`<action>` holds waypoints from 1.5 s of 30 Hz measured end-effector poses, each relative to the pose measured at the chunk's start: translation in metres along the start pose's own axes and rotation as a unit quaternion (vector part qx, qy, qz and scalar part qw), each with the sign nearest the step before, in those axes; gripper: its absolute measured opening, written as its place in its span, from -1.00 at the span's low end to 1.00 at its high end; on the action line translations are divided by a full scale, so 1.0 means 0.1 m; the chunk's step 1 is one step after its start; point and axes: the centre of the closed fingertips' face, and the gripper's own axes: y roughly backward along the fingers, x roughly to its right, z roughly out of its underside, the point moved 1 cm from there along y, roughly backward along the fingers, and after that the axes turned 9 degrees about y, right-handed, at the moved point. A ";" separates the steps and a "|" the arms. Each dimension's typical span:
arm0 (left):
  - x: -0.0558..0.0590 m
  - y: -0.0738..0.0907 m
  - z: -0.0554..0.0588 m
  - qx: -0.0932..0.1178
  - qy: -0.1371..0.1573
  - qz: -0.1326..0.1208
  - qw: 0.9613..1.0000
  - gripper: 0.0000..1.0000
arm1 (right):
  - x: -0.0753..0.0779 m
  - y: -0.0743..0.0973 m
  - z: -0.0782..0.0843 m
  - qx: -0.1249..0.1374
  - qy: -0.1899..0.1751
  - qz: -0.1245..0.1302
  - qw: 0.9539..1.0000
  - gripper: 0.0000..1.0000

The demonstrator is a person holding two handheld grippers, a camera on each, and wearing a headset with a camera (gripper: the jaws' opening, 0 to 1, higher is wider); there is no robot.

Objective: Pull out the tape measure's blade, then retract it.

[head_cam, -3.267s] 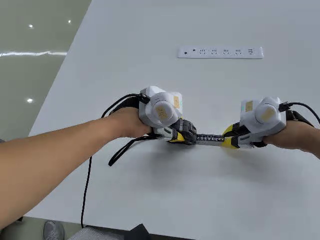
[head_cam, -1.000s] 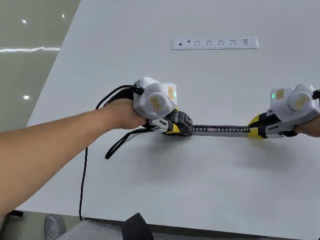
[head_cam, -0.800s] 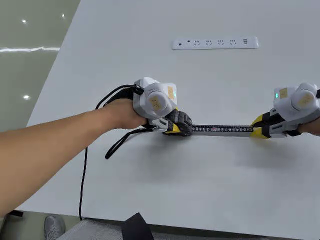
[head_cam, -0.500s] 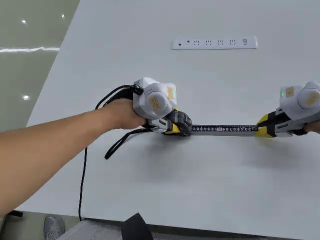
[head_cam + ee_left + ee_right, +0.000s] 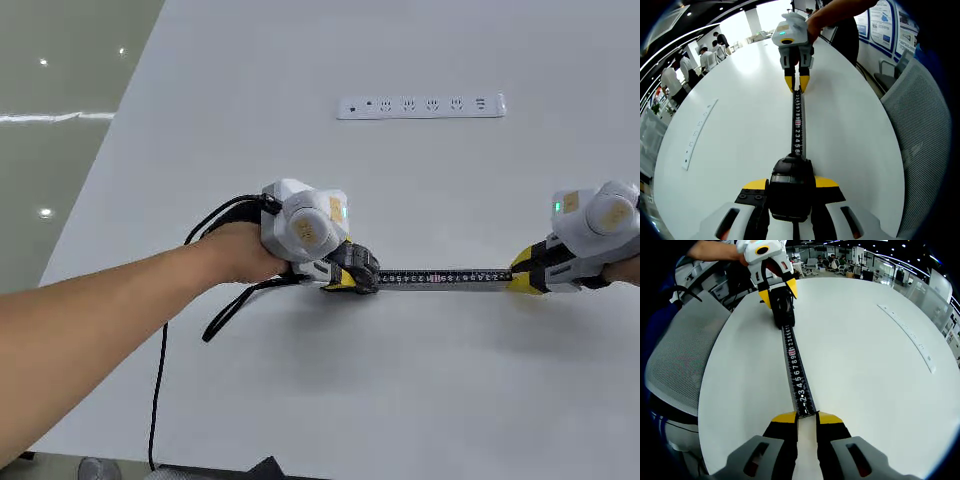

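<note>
The black and yellow tape measure case [image 5: 358, 268] rests on the white table, and my left gripper [image 5: 342, 272] is shut on it. In the left gripper view the case [image 5: 791, 187] sits between my yellow-tipped jaws. The blade [image 5: 445, 277] runs flat along the table to the right, numbers facing up. My right gripper [image 5: 520, 273] is shut on the blade's end. In the right gripper view the blade [image 5: 795, 370] leads from my right gripper [image 5: 805, 417] back to the case [image 5: 782, 307], which the left gripper [image 5: 776, 292] holds. From the left gripper's camera, the right gripper [image 5: 796, 86] pinches the blade [image 5: 797, 120].
A white power strip [image 5: 421, 106] lies on the far side of the table. A black cable [image 5: 160, 370] trails from the left hand over the table's near edge. A grey mesh chair [image 5: 682, 350] stands by that edge. People stand in the background beyond the table [image 5: 687, 70].
My right gripper has moved to the right with the blade's end, drawing out more blade. The left gripper and the case have stayed put. The head camera has tilted slightly.
</note>
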 end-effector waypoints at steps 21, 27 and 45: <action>0.00 0.00 0.01 0.000 0.000 0.001 1.000 -0.44 | 0.00 -0.03 0.00 -0.027 0.040 -0.018 0.999 -0.76; -0.01 0.00 0.01 -0.001 0.000 0.002 1.000 -0.44 | -0.01 -0.03 -0.01 -0.028 0.045 -0.020 0.998 -0.74; 0.00 0.00 0.01 -0.002 0.000 0.002 1.000 -0.44 | -0.03 -0.08 -0.06 -0.029 0.053 -0.031 0.998 -0.74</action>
